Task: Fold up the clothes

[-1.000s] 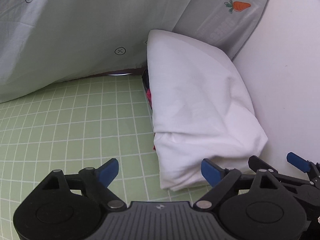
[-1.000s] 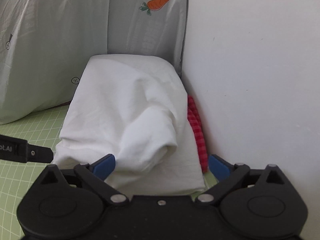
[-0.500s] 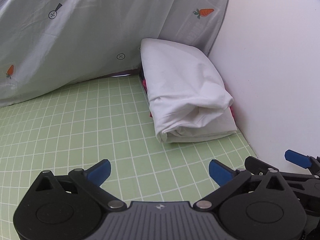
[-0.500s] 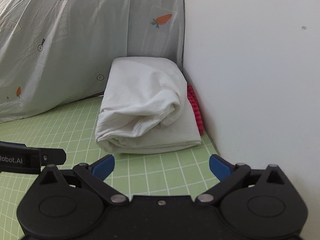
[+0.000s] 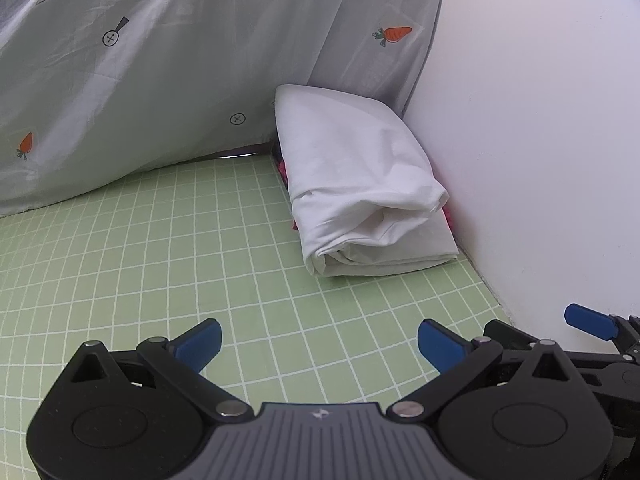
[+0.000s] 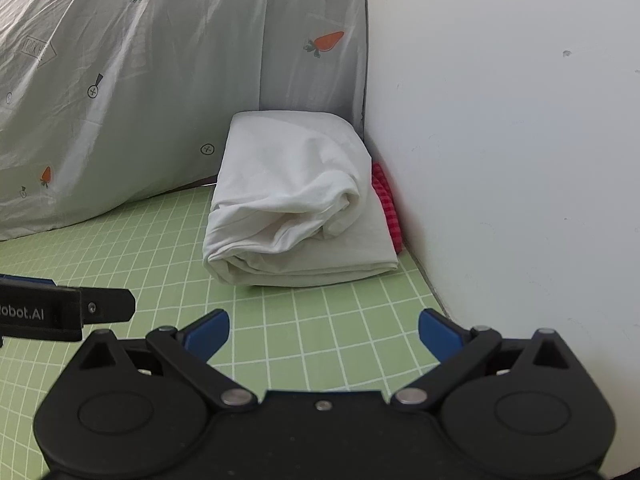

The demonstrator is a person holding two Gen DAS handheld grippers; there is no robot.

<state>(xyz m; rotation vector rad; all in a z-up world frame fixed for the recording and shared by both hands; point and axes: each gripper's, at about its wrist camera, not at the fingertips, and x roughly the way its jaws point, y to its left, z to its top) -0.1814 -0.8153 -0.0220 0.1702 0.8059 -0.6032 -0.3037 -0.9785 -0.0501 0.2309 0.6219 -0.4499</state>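
Folded white garment parked in the far right corner; both grippers empty.

Left wrist view: left gripper jaws released over the green grid mat; white garment stacked on a red checked cloth, apparently stowed clear of the working area.
Right wrist view: right gripper jaws released, holding nothing; garment against the wall.

Green grid mat bears folded clothes

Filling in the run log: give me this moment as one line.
left tool: open, empty | right tool: open, empty | white garment: folded, in corner on red cloth | mat: bare in front
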